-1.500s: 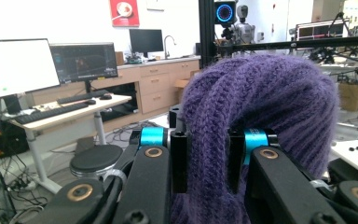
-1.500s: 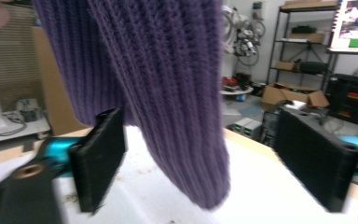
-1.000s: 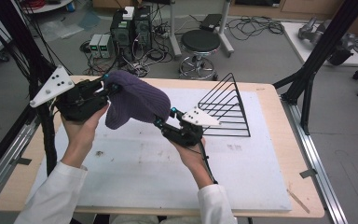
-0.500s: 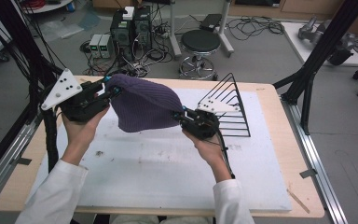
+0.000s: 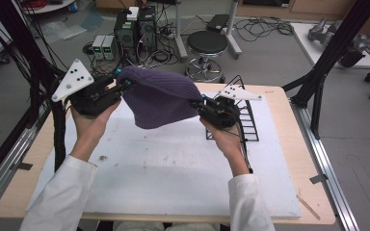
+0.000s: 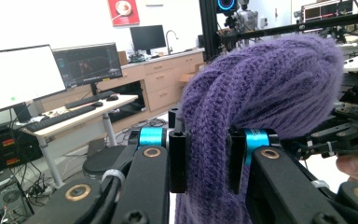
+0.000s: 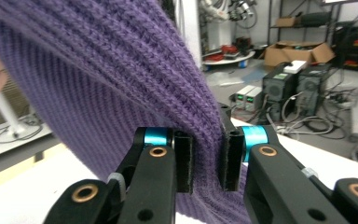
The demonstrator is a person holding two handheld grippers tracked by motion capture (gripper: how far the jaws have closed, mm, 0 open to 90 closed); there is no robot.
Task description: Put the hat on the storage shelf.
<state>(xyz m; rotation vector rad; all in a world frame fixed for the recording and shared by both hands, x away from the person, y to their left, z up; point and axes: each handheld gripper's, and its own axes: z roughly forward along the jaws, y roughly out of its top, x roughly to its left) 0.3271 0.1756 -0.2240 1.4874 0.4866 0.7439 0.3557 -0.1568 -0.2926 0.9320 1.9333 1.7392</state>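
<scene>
The purple ribbed knitted beanie (image 5: 160,101) hangs in the air between my two hands, above the far part of the white foam board (image 5: 164,168) that covers the wooden table (image 5: 289,103). It is stretched sideways, its edge held up at both ends and its body sagging toward the board without touching it, as far as I can tell from the high view.

My left gripper (image 6: 207,161) pinches a thick fold of the knit between its two black pads; in the left gripper view the wool bulges above and below the jaws, so the grip looks firm. My right gripper (image 7: 207,161) is likewise pressed together on the other edge, with ribbed fabric squeezed between its pads and draping over them toward the board.

Just behind my right hand (image 5: 224,139) stands the black wire rack (image 5: 245,120), a sloped frame of thin bars at the far right of the board. The beanie's right end is near it but not on it.

I judge the lifting and spreading as done: the hat is clear of the surface and opened out between both grips. What is left, I think, is to carry it to wherever it goes, perhaps the rack, lower it, and let go with both jaws. Nothing is released yet.
</scene>
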